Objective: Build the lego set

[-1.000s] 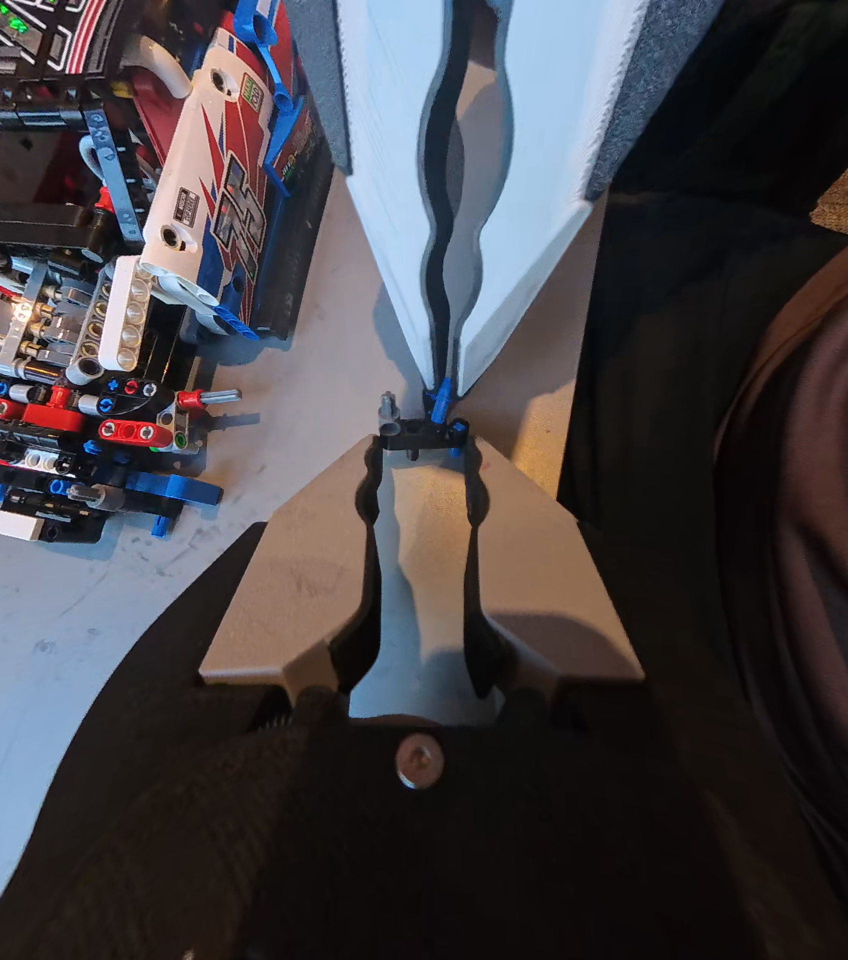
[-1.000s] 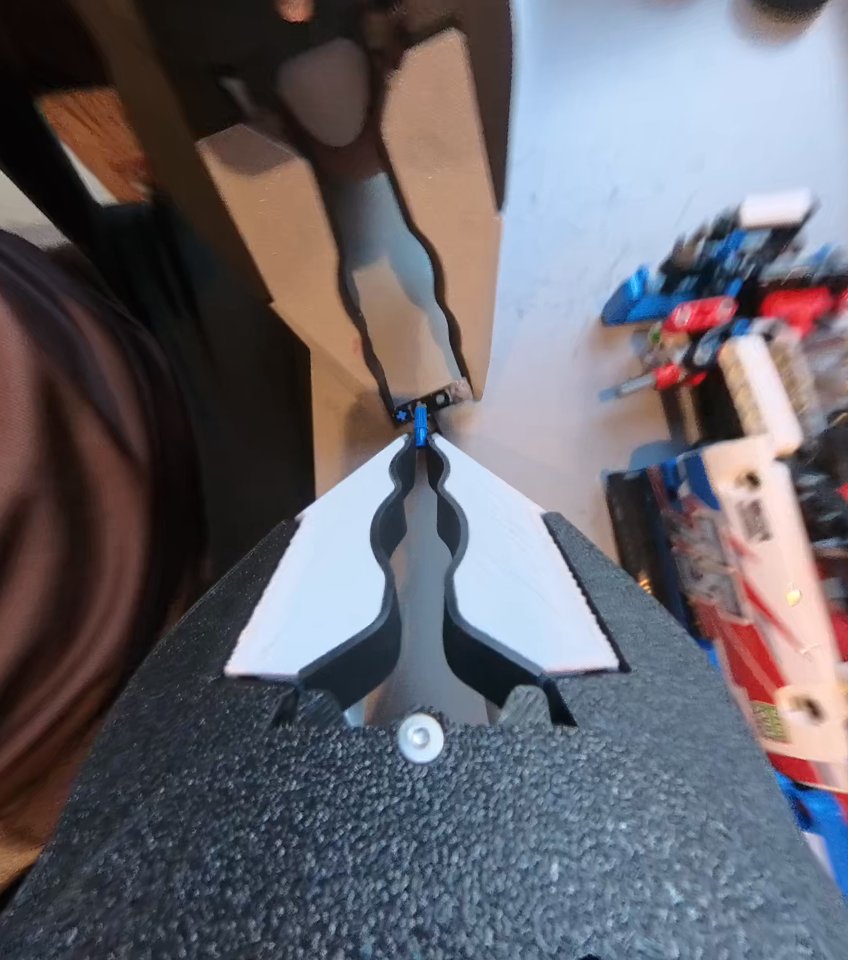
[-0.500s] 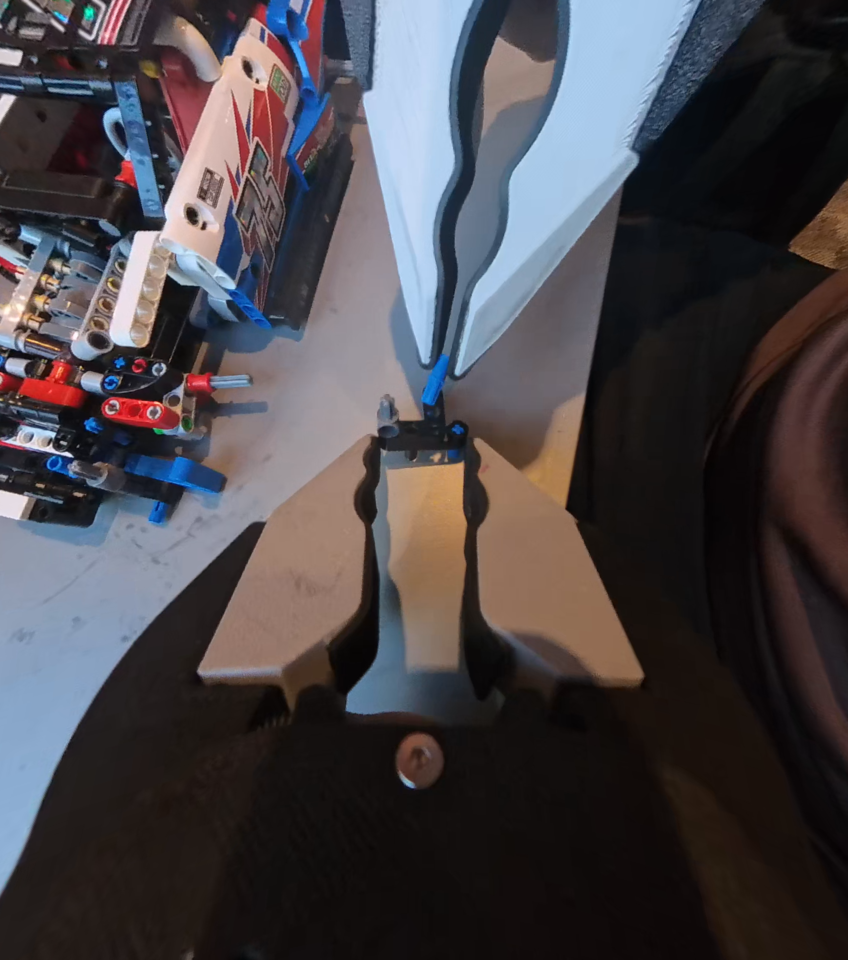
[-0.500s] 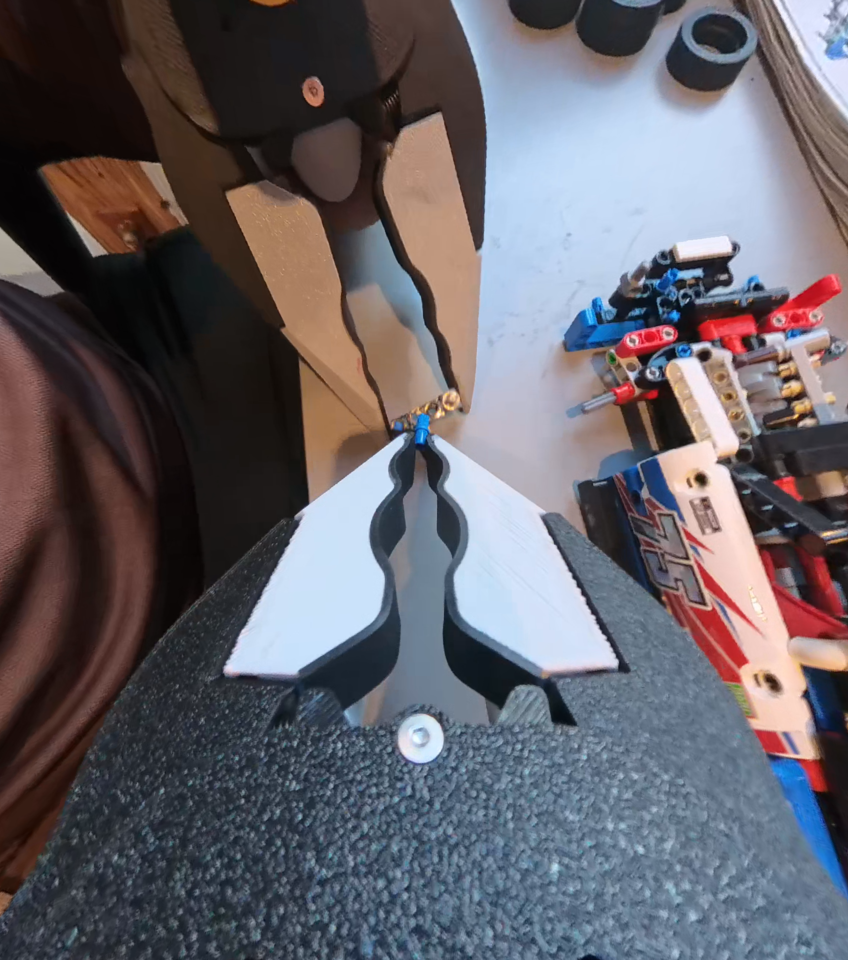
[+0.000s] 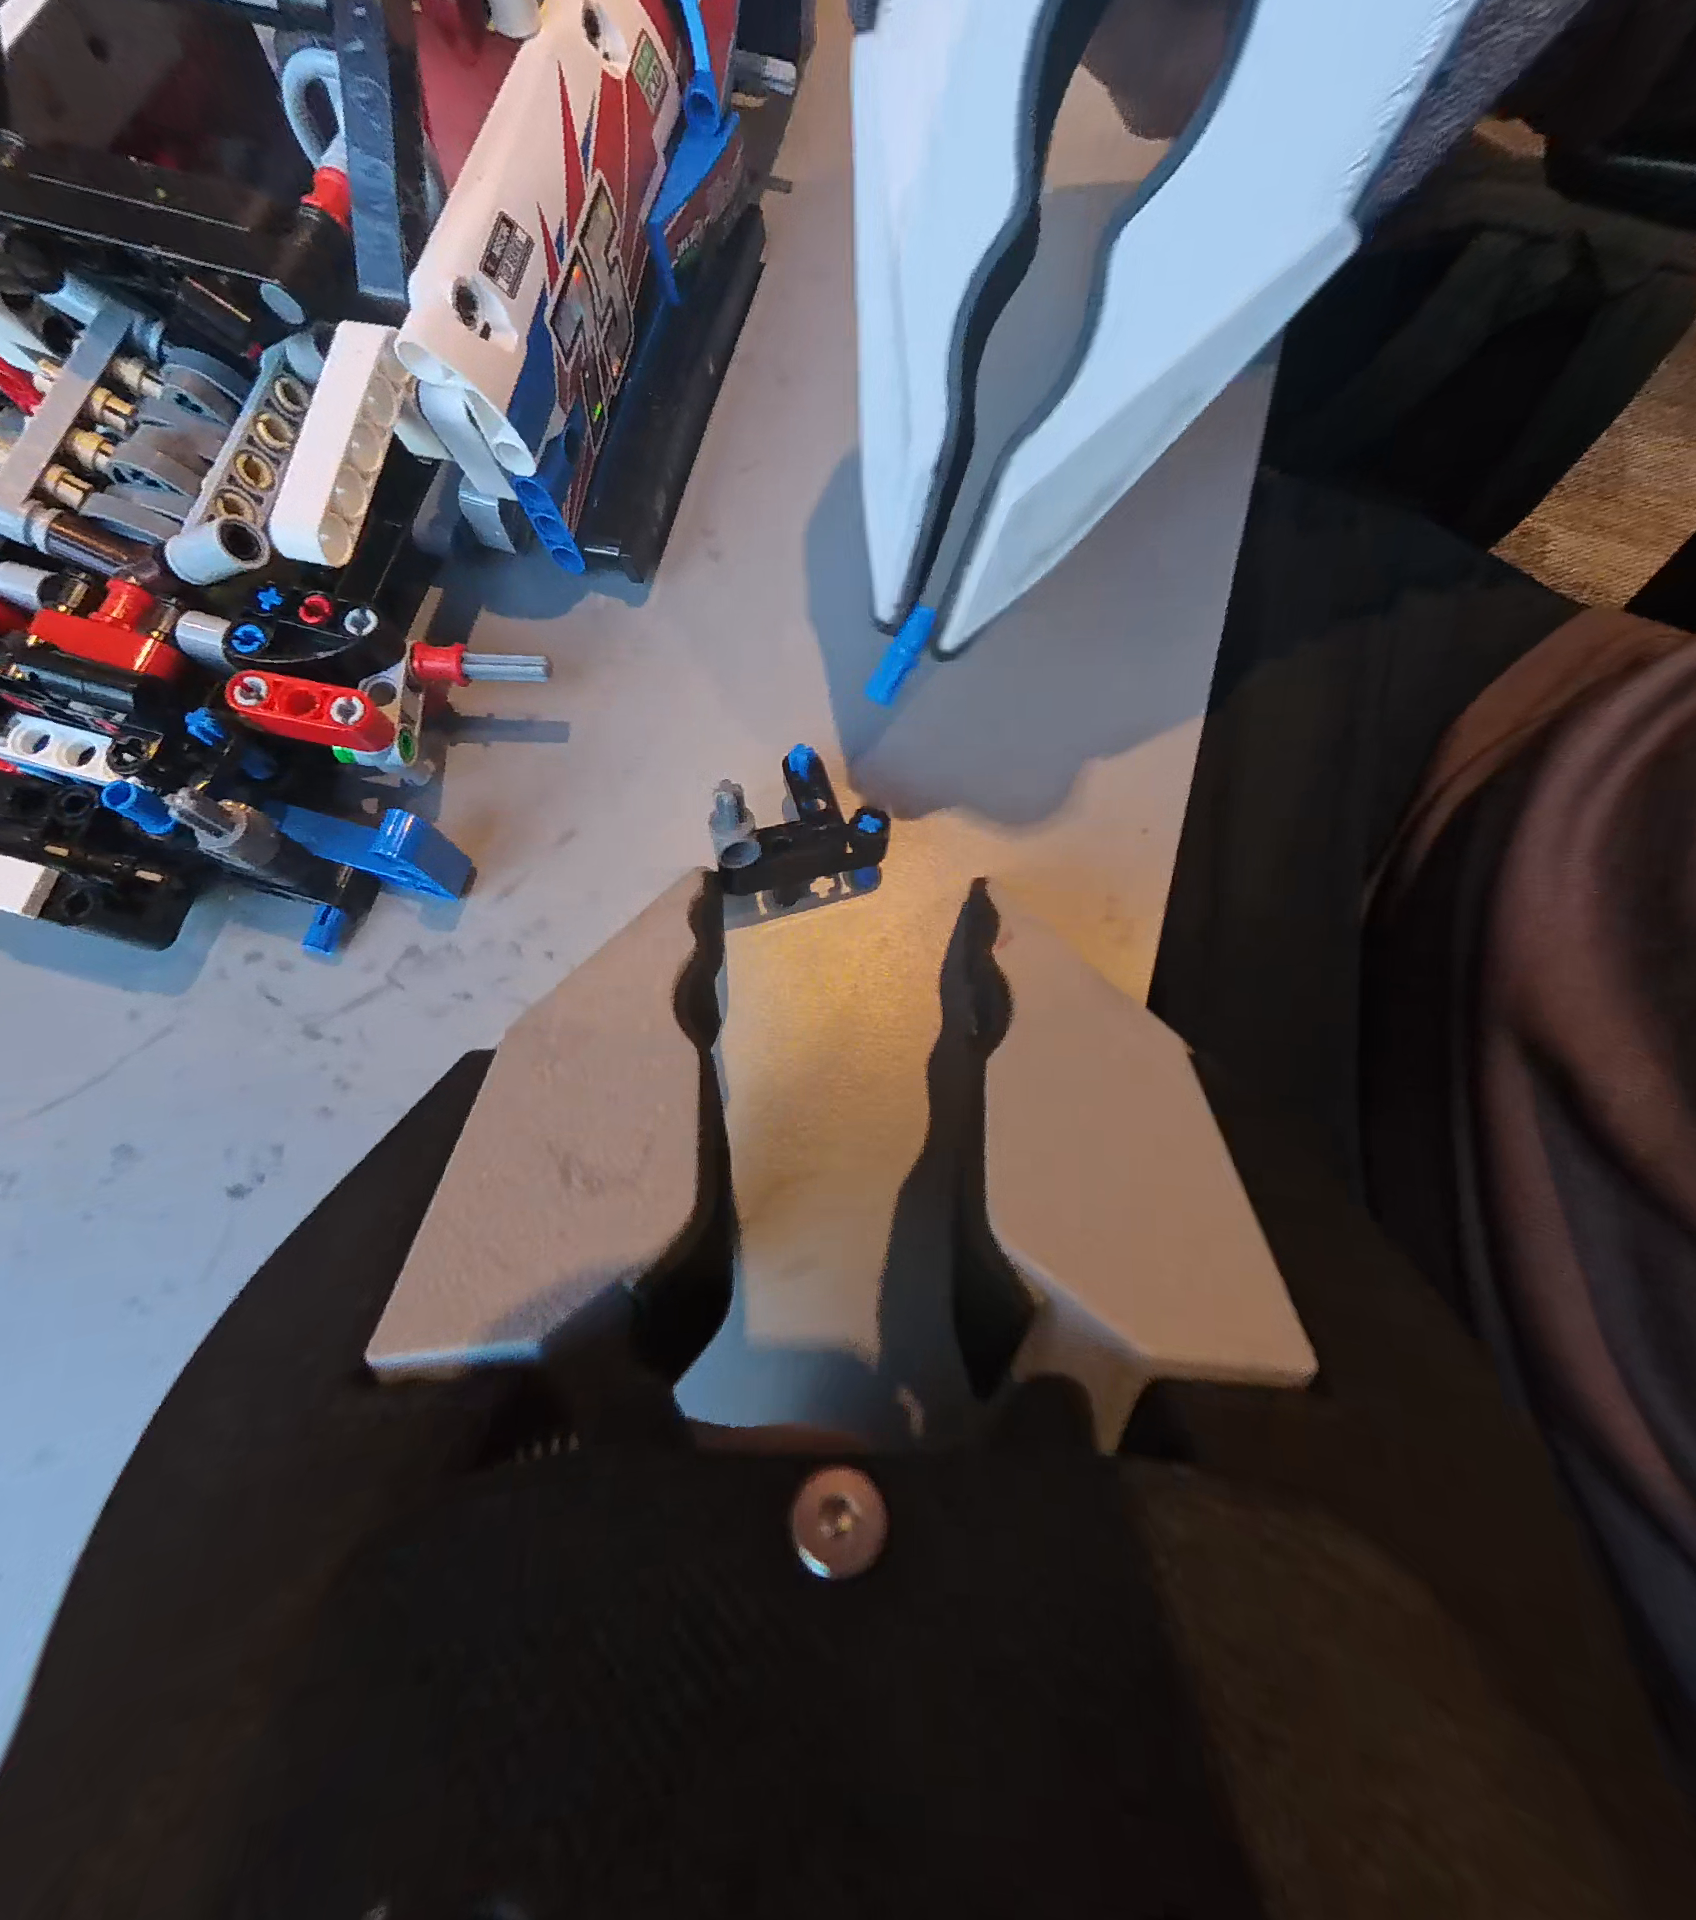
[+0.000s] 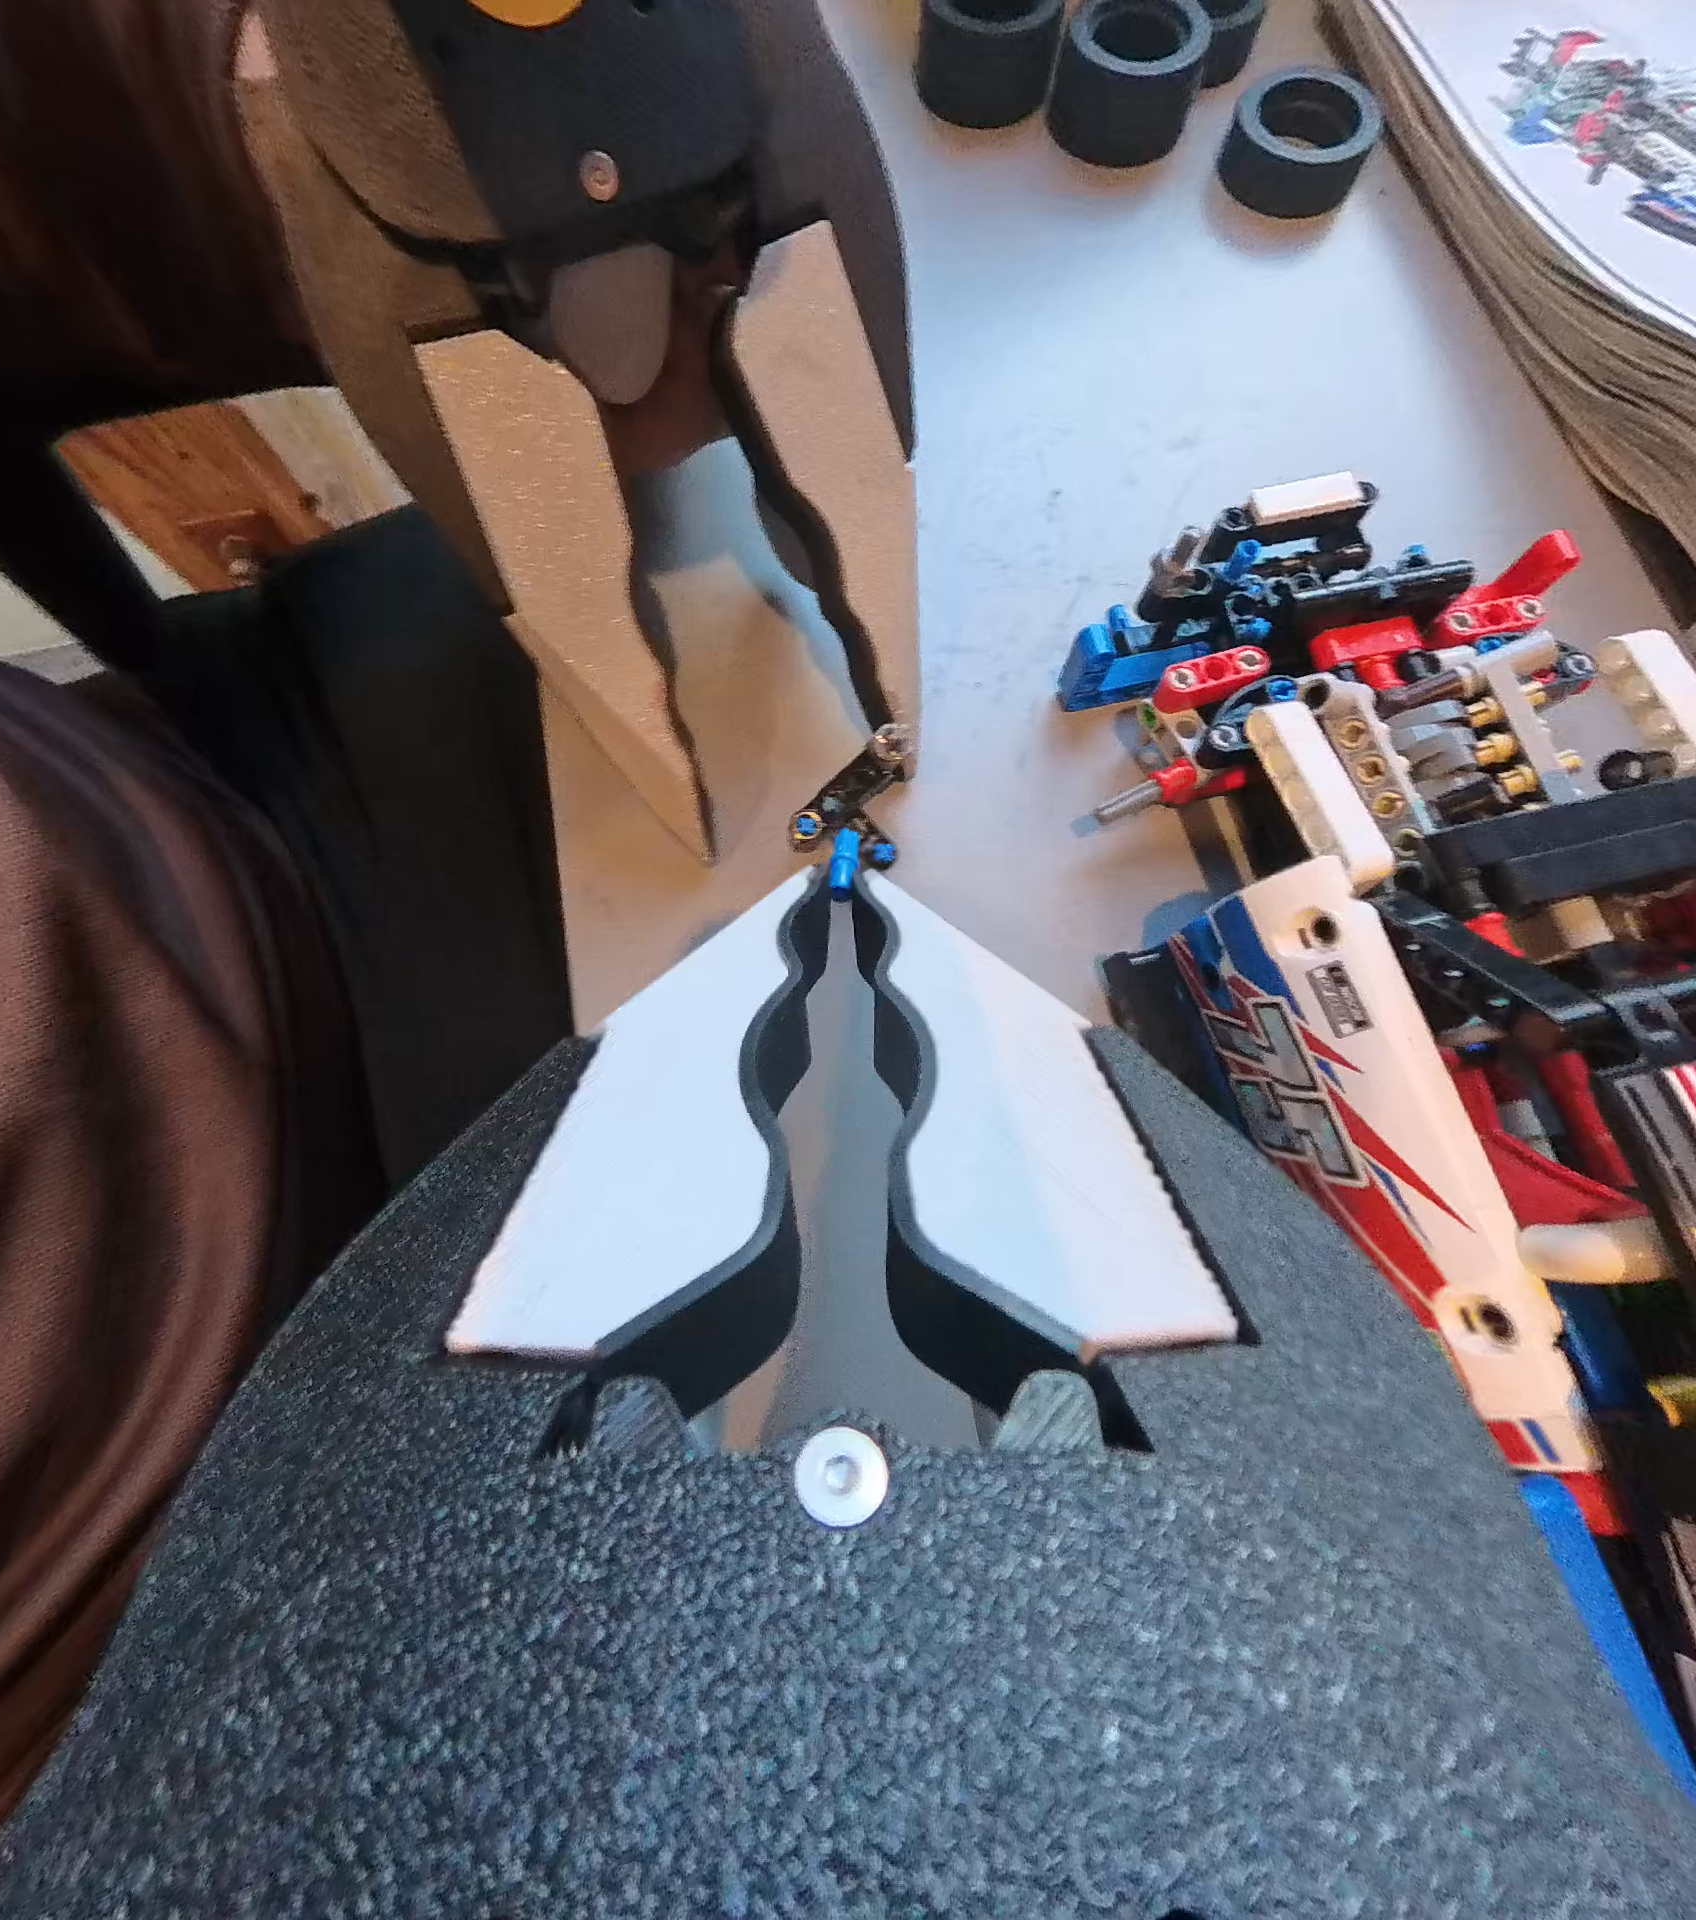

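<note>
Now the left claw (image 5: pixel 839 899) stands released, its grey fingers (image 5: pixel 595 1091) spread wide over the pale worktop (image 5: pixel 96 1143). A small black piece (image 5: pixel 802 836) with blue pins and a grey pin lies at the tip of the left finger, and whether it touches that tip or simply lies on the worktop cannot be told. The right finger tip is apart from it.

Just beyond, the right claw (image 6: pixel 842 902) is clenched on a blue pin (image 6: pixel 841 862), which sticks out past its white fingers (image 6: pixel 646 1174). In the left wrist view the same blue pin (image 5: pixel 898 655) hangs from the white tips, a little way from the black piece and not touching it. In the right wrist view the black piece (image 6: pixel 849 795) sits right ahead of the pin, near the far claw's tip.

The half-built car (image 5: pixel 200 436), in white, red, blue and black, sits on the worktop to the far left of the left wrist view, well apart from both claws. In the right wrist view the car (image 6: pixel 1446 935) fills the right side, with black tyres (image 6: pixel 1124 88) at the far edge and an open instruction booklet (image 6: pixel 1654 260) at the far right. A person's dark brown sleeve (image 6: pixel 44 1143) fills the left.
</note>
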A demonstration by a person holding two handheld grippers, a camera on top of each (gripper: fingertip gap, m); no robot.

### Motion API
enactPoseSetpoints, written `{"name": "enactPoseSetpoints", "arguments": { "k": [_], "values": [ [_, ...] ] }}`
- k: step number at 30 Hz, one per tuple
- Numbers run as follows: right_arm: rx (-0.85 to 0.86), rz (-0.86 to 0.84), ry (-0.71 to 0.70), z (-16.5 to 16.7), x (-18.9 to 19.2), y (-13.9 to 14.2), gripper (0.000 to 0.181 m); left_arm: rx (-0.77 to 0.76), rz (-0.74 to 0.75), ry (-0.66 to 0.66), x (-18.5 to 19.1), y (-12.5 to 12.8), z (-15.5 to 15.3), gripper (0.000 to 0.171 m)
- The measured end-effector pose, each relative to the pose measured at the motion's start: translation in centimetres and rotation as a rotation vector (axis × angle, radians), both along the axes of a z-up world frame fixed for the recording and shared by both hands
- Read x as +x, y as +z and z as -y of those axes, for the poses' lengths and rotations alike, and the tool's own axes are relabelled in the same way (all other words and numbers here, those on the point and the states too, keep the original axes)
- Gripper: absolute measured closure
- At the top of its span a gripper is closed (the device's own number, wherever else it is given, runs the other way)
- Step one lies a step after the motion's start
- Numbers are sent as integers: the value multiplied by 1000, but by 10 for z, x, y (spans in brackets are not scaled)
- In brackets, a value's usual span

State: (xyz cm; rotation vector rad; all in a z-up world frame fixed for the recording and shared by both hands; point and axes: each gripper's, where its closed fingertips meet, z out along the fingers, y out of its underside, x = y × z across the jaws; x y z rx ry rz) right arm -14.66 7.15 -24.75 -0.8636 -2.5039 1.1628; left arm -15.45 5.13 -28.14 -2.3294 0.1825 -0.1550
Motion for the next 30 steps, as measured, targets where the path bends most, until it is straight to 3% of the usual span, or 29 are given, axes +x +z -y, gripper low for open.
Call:
{"name": "enactPoseSetpoints", "arguments": {
  "k": [3, 6, 10, 18, 21, 30],
  "values": [
    [30, -22, -62, -6, -12, -3, 178, -1, 1, -29, 5, 0, 2, 120],
    [36, -11, -78, -4, -20, -9, 178, 0, 34, -96, 15, 1, 6, 131],
    [120, 9, -28, -1, -18, -25, 178, -3, 74, -68, 11, 2, 4, 138],
    [63, 70, 22, 1, 1, -23, 178, 0, -4, 111, -21, 0, -1, 144],
    [78, 65, 19, -1, 2, -22, 178, 0, -2, 89, -18, 0, 0, 136],
    [74, 50, 2, -10, 2, -16, 178, 19, 27, 69, -12, 4, 6, 137]
  ]
}}
